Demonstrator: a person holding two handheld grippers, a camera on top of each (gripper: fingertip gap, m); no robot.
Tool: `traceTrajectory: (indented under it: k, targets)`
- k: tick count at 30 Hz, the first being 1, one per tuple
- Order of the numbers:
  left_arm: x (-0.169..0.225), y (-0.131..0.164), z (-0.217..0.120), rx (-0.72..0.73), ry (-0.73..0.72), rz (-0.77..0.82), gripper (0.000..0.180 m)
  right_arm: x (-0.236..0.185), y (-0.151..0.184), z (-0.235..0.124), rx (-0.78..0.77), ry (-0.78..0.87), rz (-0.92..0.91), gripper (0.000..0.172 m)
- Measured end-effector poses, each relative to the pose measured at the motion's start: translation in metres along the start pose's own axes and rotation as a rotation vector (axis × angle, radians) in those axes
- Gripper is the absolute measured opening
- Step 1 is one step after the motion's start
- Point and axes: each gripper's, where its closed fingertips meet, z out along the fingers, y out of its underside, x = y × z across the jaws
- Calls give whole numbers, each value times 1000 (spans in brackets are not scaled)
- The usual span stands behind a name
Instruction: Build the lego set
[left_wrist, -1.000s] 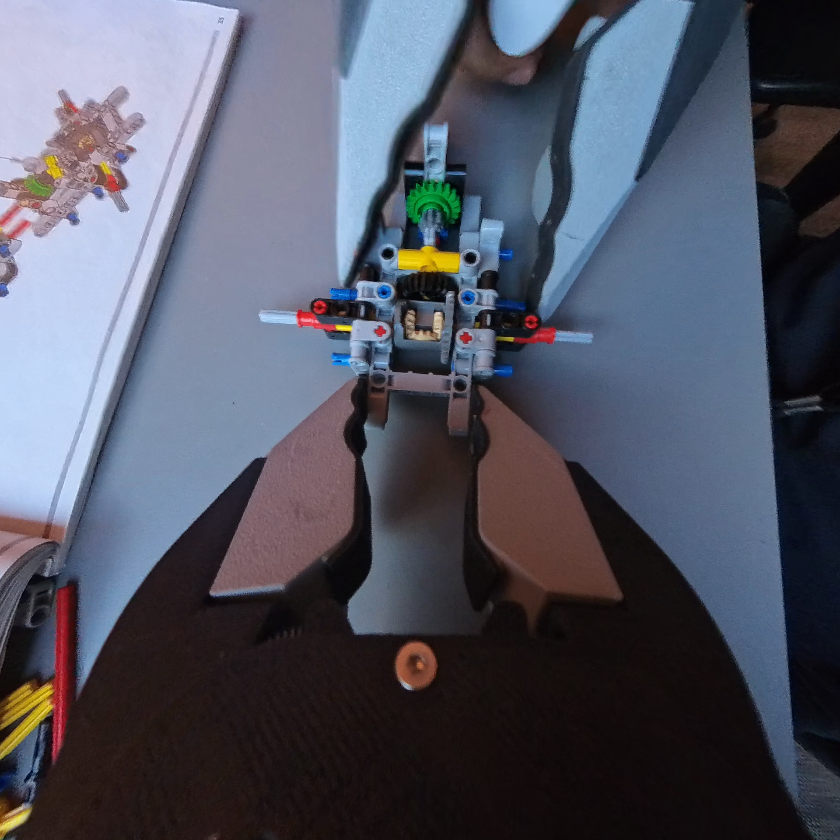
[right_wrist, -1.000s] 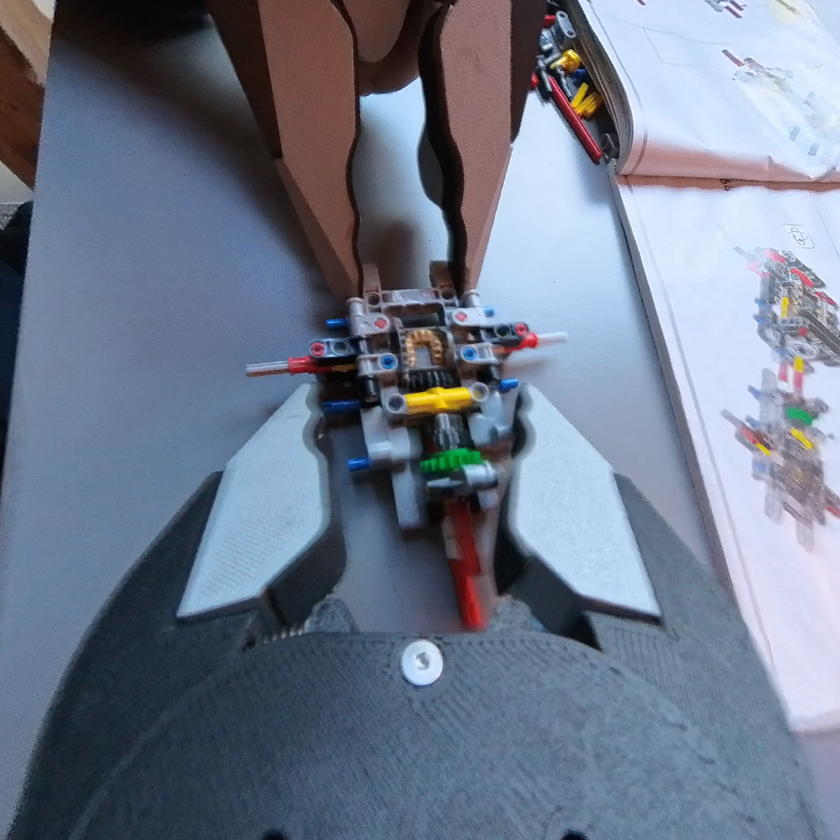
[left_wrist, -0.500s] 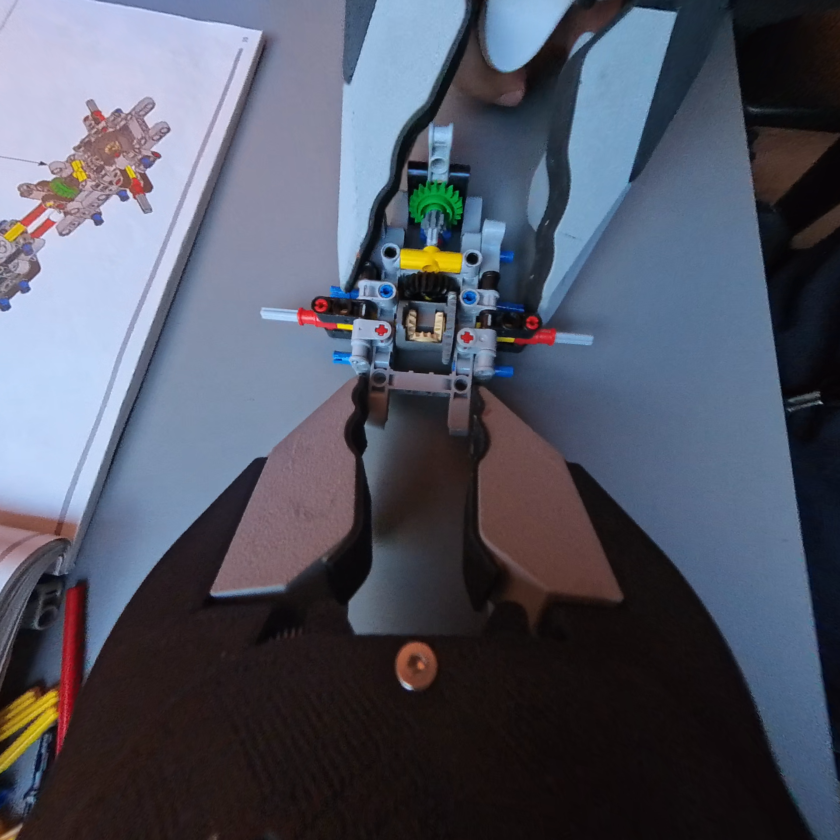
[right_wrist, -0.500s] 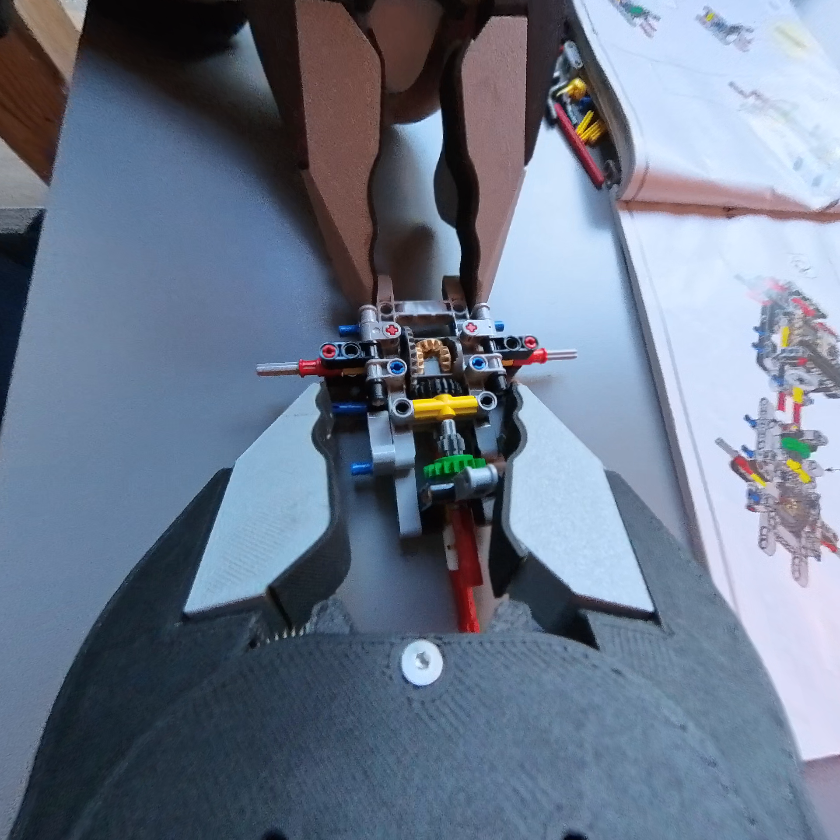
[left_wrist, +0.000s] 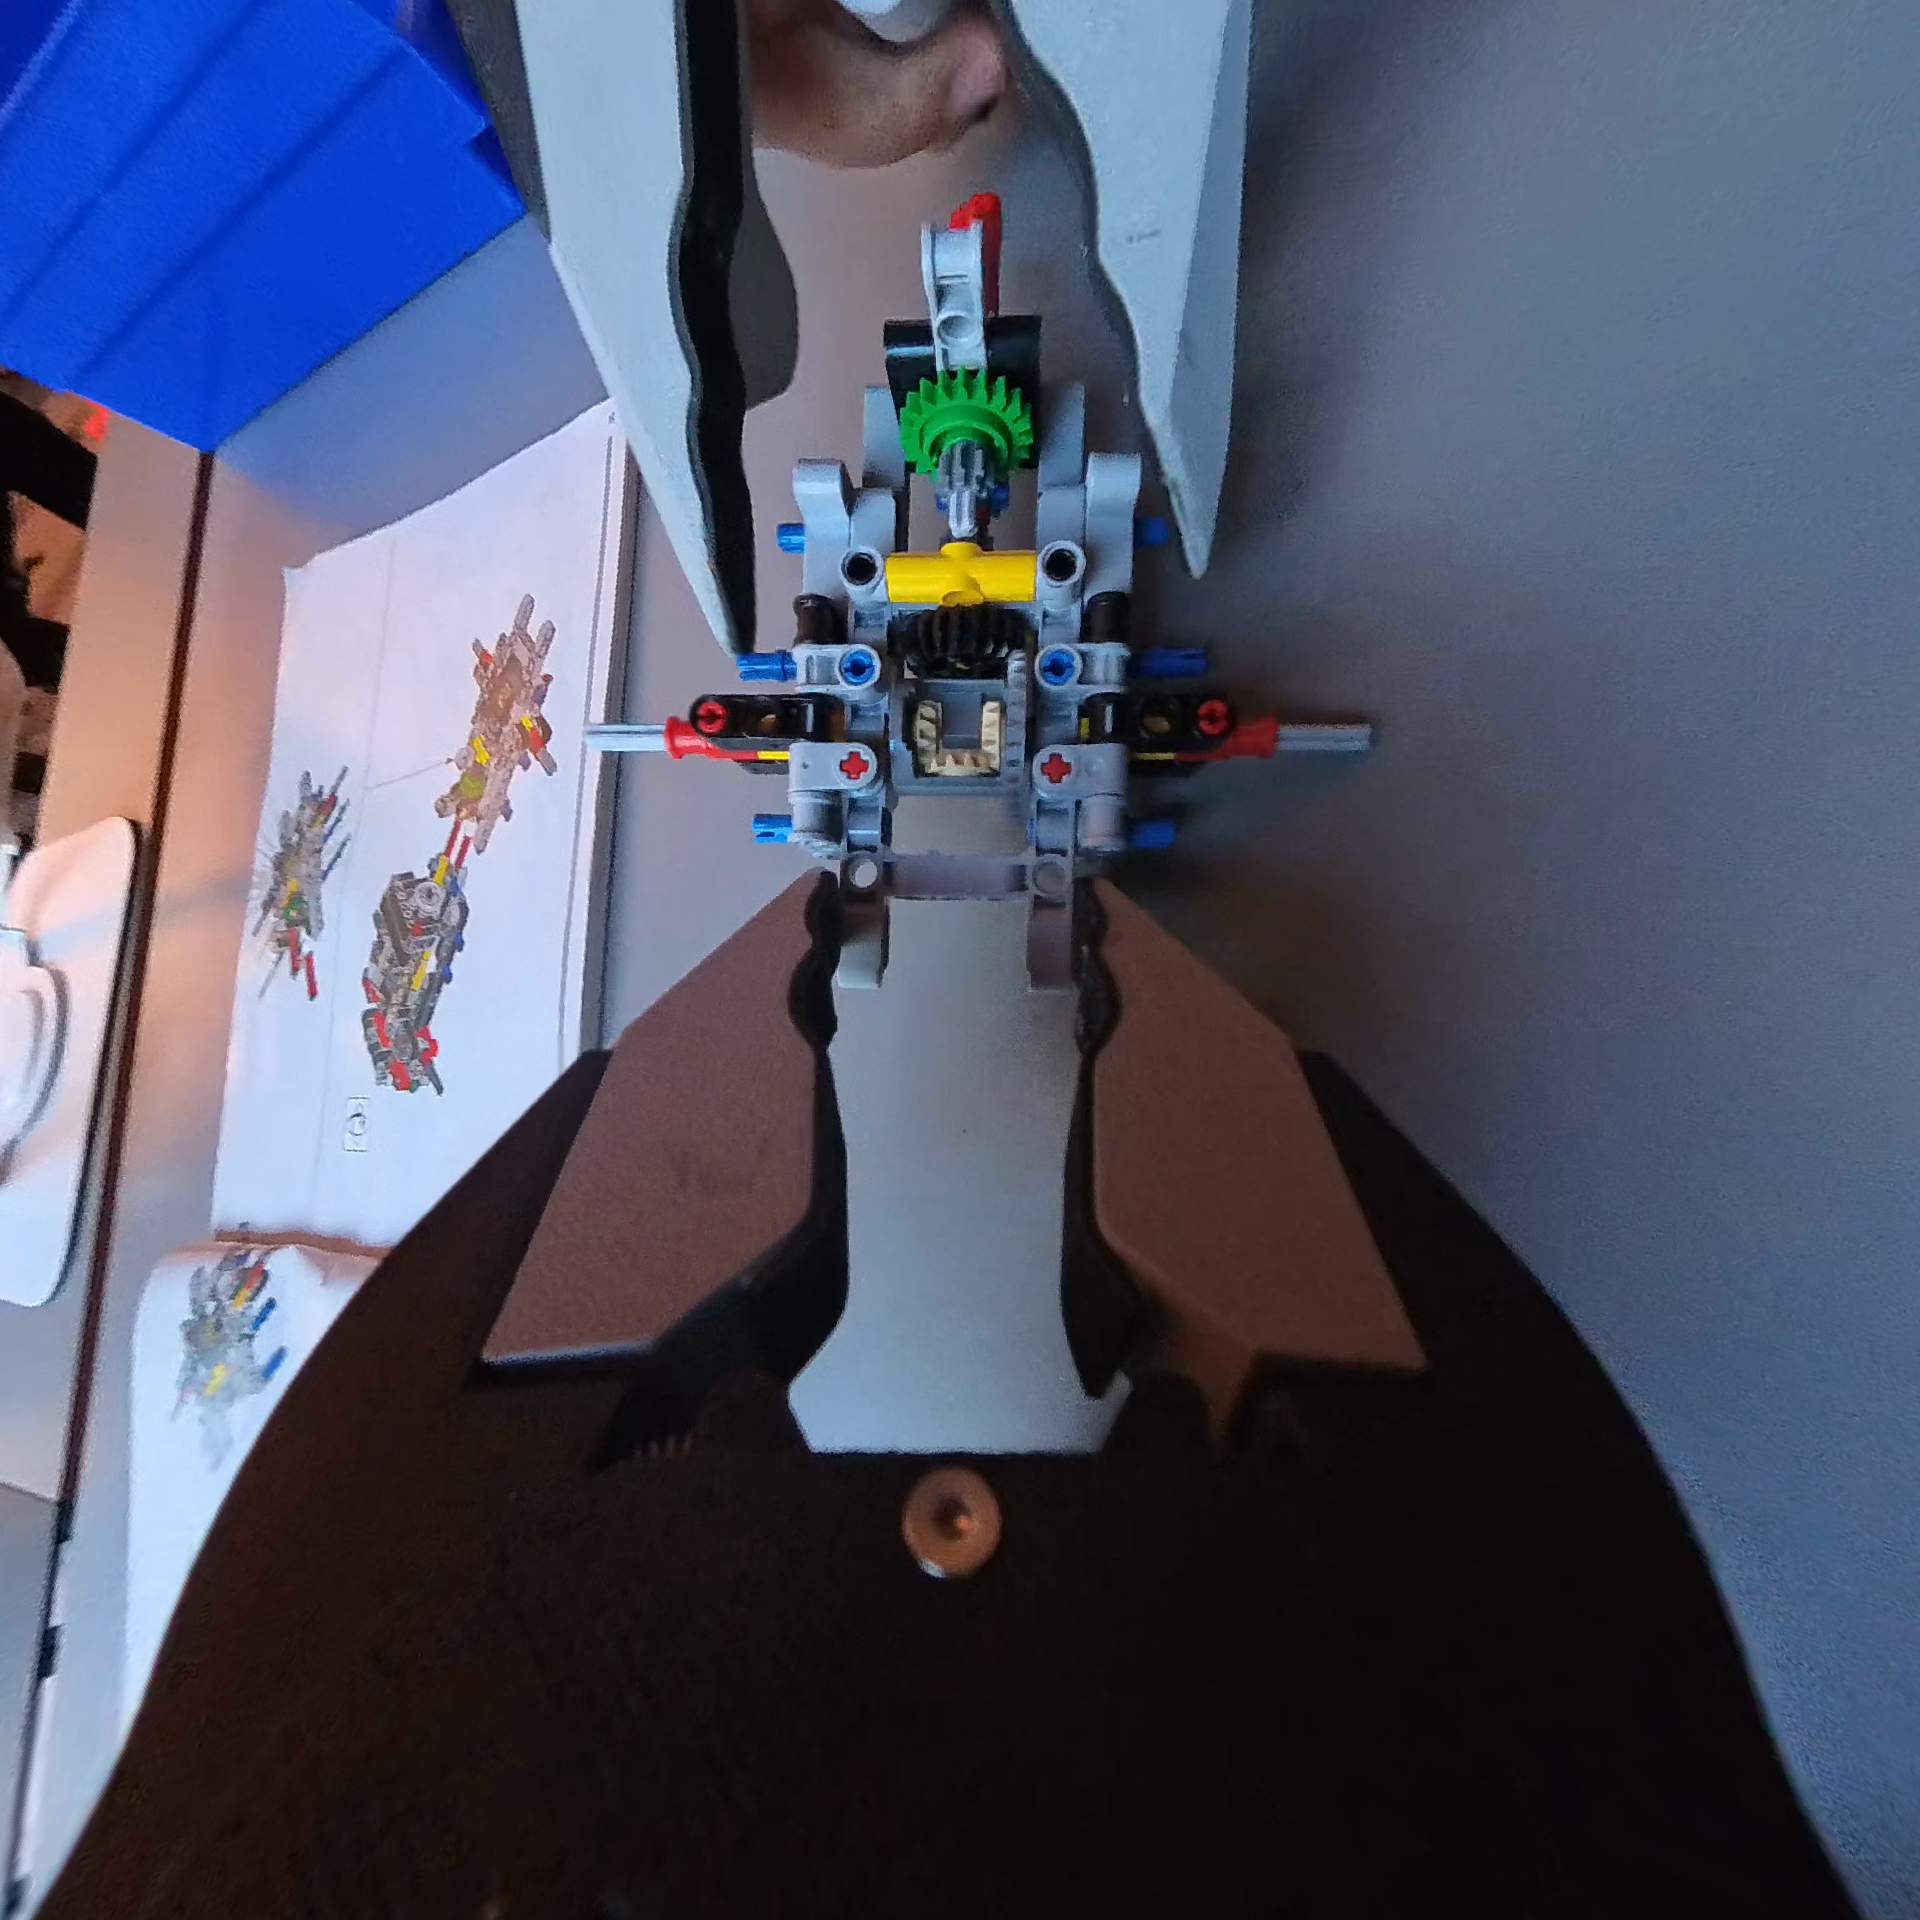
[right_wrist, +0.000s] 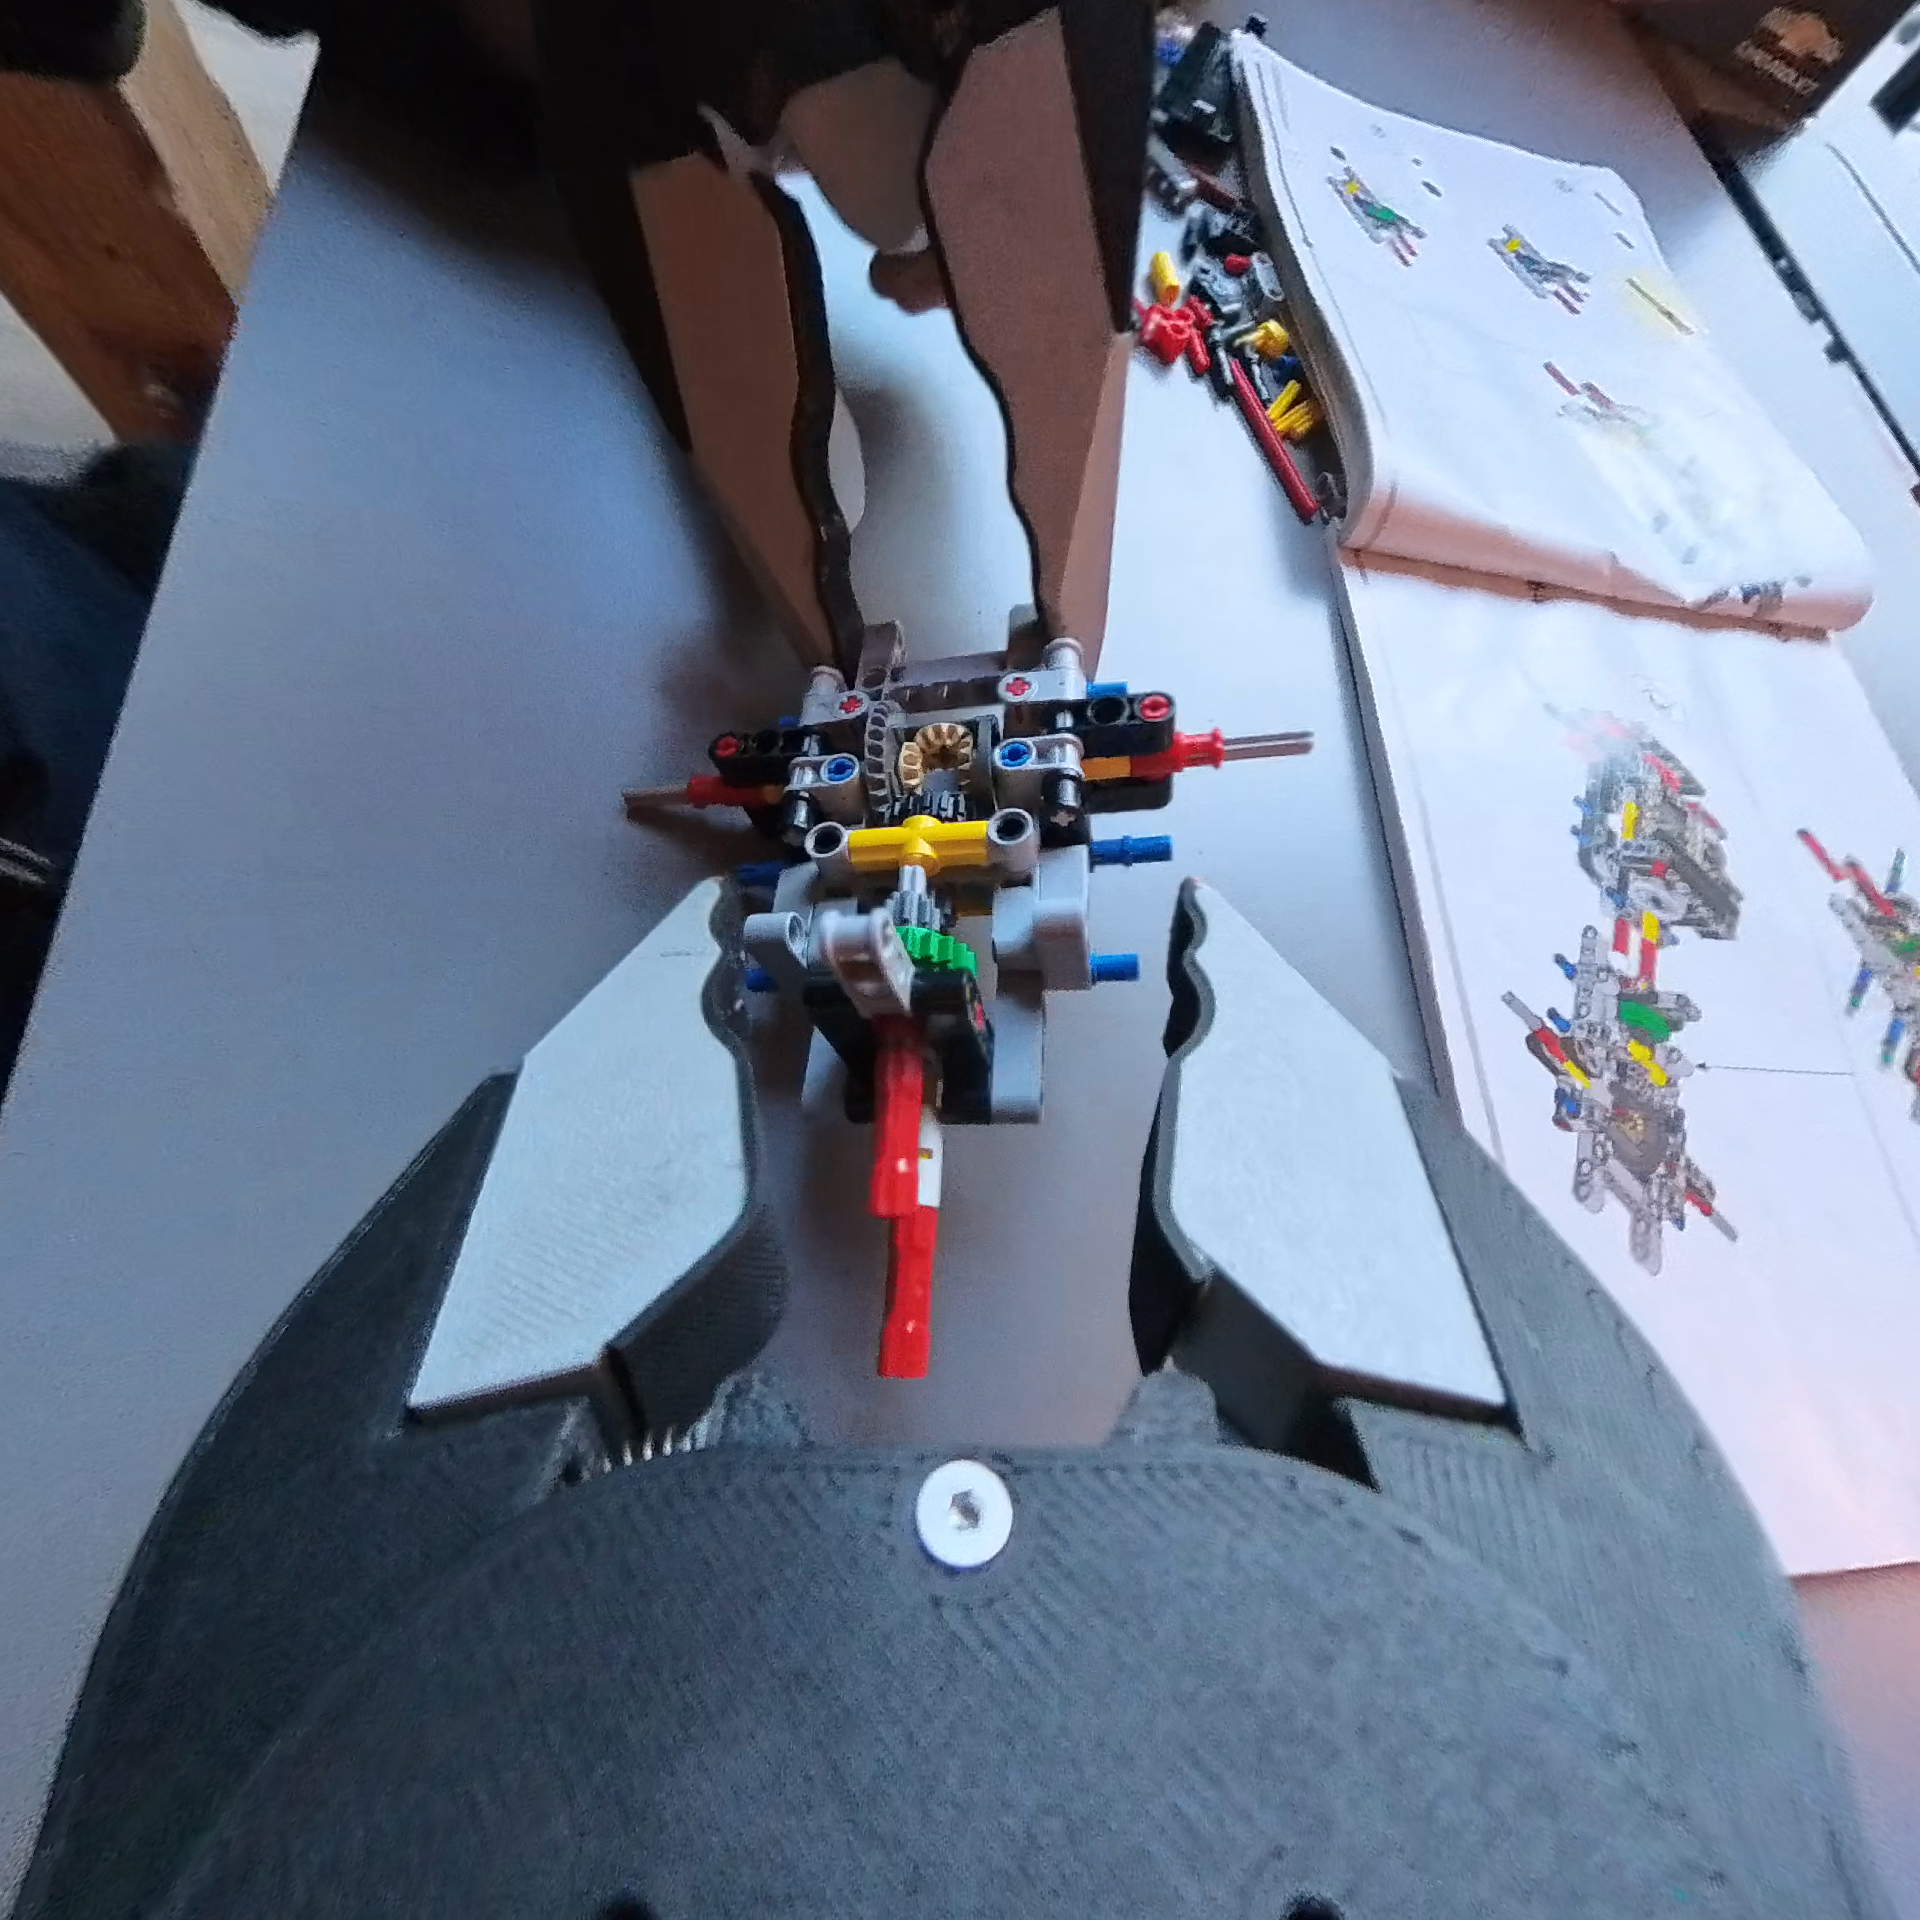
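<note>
A small brick gear assembly (left_wrist: 961, 665) with a green gear (left_wrist: 966, 421), a yellow connector and side axles sits between both grippers over the grey table (left_wrist: 1558, 987). My left gripper (left_wrist: 956, 914), with brown fingers, is shut on the grey frame at the assembly's near end. The right wrist view shows these fingers (right_wrist: 821, 582) clamping that frame. My right gripper (right_wrist: 951, 925), with grey fingers, is open around the gear end of the assembly (right_wrist: 925, 842). Its right pad (right_wrist: 1195, 966) stands clear of the bricks. A red axle (right_wrist: 902, 1226) sticks out toward its palm.
An open instruction booklet (right_wrist: 1558, 831) lies on the table beside the assembly and also shows in the left wrist view (left_wrist: 416, 831). Loose bricks (right_wrist: 1236, 312) lie behind the booklet. A blue box (left_wrist: 229, 208) stands at the far left. A wooden block (right_wrist: 94, 208) is off the table's corner. Spacing between my two grippers at the tips: around 5 centimeters.
My right jaws narrowed a little around the gear end, then spread wide again. The assembly, still in my left grasp, has turned and tilted relative to the table and booklet.
</note>
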Motion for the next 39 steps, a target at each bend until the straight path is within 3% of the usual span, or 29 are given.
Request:
traceTrajectory:
  k: [9, 11, 13, 17, 18, 20, 22, 24, 29, 31, 33, 35, 37, 39]
  targets:
    - [-3, -3, -5, 4, -57, 95, 42, 2, -10, -9, -5, 13, -101, 91]
    - [-4, -1, -6, -2, -64, 104, 42, -2, -17, -19, 76, -59, -23, 85]
    - [-4, -1, -7, 11, -61, 111, 41, 0, -22, -29, 169, -156, 129, 64]
    - [-11, -2, -11, 28, -104, 150, 41, 9, -18, -37, 245, -415, 509, 57]
    - [-12, -2, -12, 33, -118, 162, 41, 12, -18, -38, 271, -460, 582, 47]
    - [-15, -2, -13, 38, -134, 185, 41, 13, -24, -43, 332, -547, 675, 45]
    - [-19, 1, -13, 31, -153, 192, 41, 9, -29, -45, 350, -584, 703, 37]
    - [-23, 5, -11, 23, -154, 169, 41, 6, -27, -38, 311, -549, 704, 14]
    - [-47, 30, -1, -92, -229, 103, 42, -16, -29, -28, 259, -570, 735, 14]
    - [-62, 48, -8, -192, -294, 92, 42, -37, -34, -27, 240, -643, 742, 24]
    - [-63, 58, -23, -219, -270, -11, 29, -57, -34, -35, 186, -712, 698, 23]
    - [-49, 51, -41, -140, -168, -192, 24, -41, -20, -37, 140, -544, 707, 26]
    - [-21, 28, -57, -69, -10, -418, 77, -14, -4, -48, 156, -343, 721, 35]
    - [16, -17, -69, 34, 155, -538, 85, -8, 10, -58, 147, -226, 637, 33]
